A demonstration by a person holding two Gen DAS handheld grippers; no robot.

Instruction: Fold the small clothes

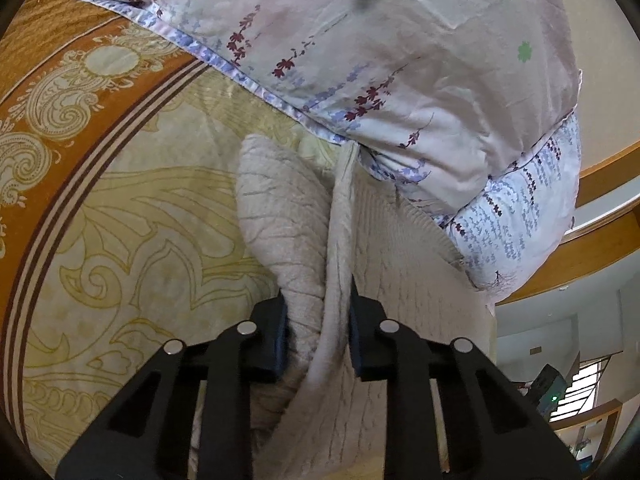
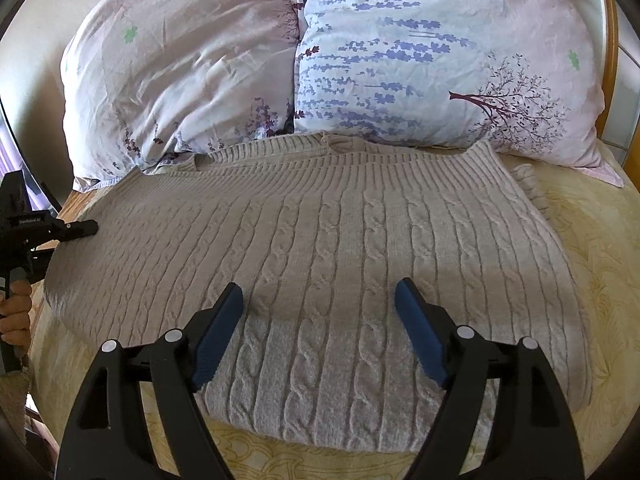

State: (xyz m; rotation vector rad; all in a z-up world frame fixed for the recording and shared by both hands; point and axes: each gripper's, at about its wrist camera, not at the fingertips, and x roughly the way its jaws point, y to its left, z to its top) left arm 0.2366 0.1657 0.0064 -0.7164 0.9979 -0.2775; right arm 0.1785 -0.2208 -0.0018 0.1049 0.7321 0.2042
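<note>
A beige cable-knit sweater (image 2: 320, 248) lies spread on the bed, its ribbed band against the pillows. My right gripper (image 2: 320, 300) is open and empty, hovering just above the sweater's near half. My left gripper (image 1: 318, 312) is shut on a bunched edge of the sweater (image 1: 304, 240), which rises in a fold between its pads. In the right wrist view the left gripper (image 2: 86, 228) shows at the sweater's left edge, held by a hand.
Two floral pillows (image 2: 400, 60) lie along the far side, touching the sweater. The bed cover (image 1: 120, 220) is cream with an orange patterned border. A wooden bed frame (image 1: 600, 240) runs at the right of the left wrist view.
</note>
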